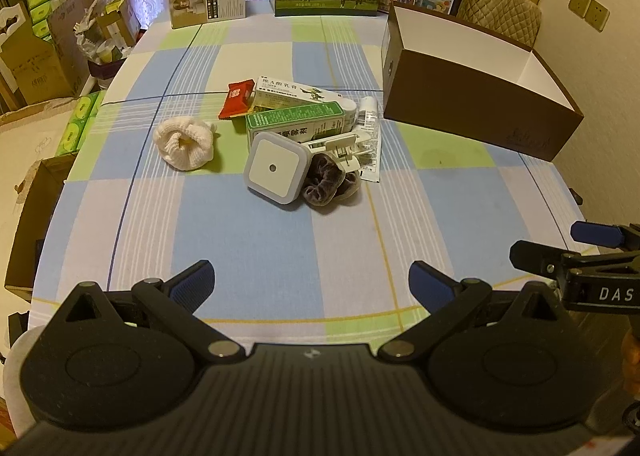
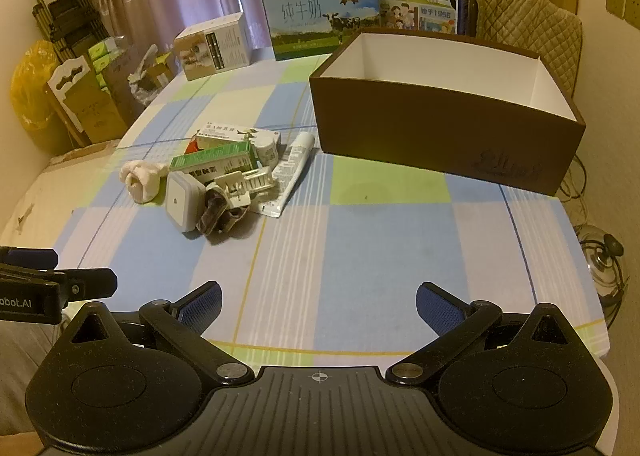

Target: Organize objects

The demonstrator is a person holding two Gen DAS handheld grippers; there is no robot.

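- A heap of small things is seen at mid-frame on the checked worktop [image 1: 280, 256] in both views, with an open brown box [image 1: 480, 112] at the upper right, well apart from both tongs.
- In the heap, a green carton [image 1: 296, 120] lies with its long axis running left to right; a white tube [image 2: 294, 168] runs diagonally, its cap end toward the brown box.
- A square night light [image 1: 276, 168] faces the left wrist view squarely; in the right wrist view it is seen tilted on edge.
- A white knitted ball [image 1: 184, 146] sits just left of the heap.
- A red packet [image 1: 238, 98] is plain in the left view but almost hidden behind the cartons in the right view.
- A dark bundle [image 1: 328, 184] beside the night light cannot be identified.
- The left tongs [image 1: 311, 284] are spread wide and hold nothing; the right tongs [image 2: 319, 306] are likewise wide and empty.
- Each view catches only part of the other tongs at its edge.
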